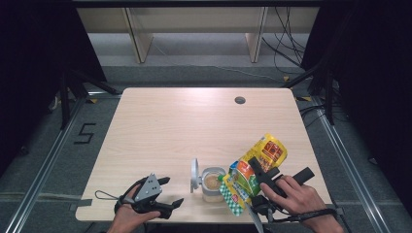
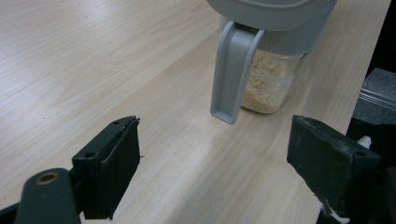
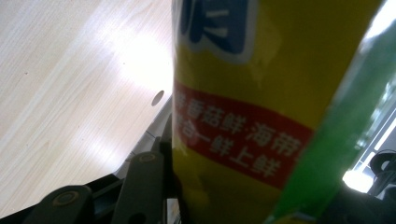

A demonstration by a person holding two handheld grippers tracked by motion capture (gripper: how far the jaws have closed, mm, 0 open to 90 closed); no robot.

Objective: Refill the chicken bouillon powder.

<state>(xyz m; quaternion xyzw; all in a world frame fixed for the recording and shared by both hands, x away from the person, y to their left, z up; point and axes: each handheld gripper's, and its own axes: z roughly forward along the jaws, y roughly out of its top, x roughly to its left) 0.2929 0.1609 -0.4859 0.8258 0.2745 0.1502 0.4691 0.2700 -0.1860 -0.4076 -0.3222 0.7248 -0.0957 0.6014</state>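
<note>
Right claw [image 1: 256,171] gripping pouch [image 1: 255,165], jar [image 1: 213,183] half hidden

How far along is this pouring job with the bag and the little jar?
Done: the jar has its lid flipped open and holds some beige granules.
In hand: the right gripper clamps the yellow bag, tilted toward the jar's mouth.
Left: the jar looks only partly filled in the left gripper view; the left gripper waits open beside it.

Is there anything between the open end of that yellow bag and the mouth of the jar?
Nothing visible. The bag, held in the right gripper, tilts with its lower end right at the jar, whose lid is flipped open to the left.
</note>
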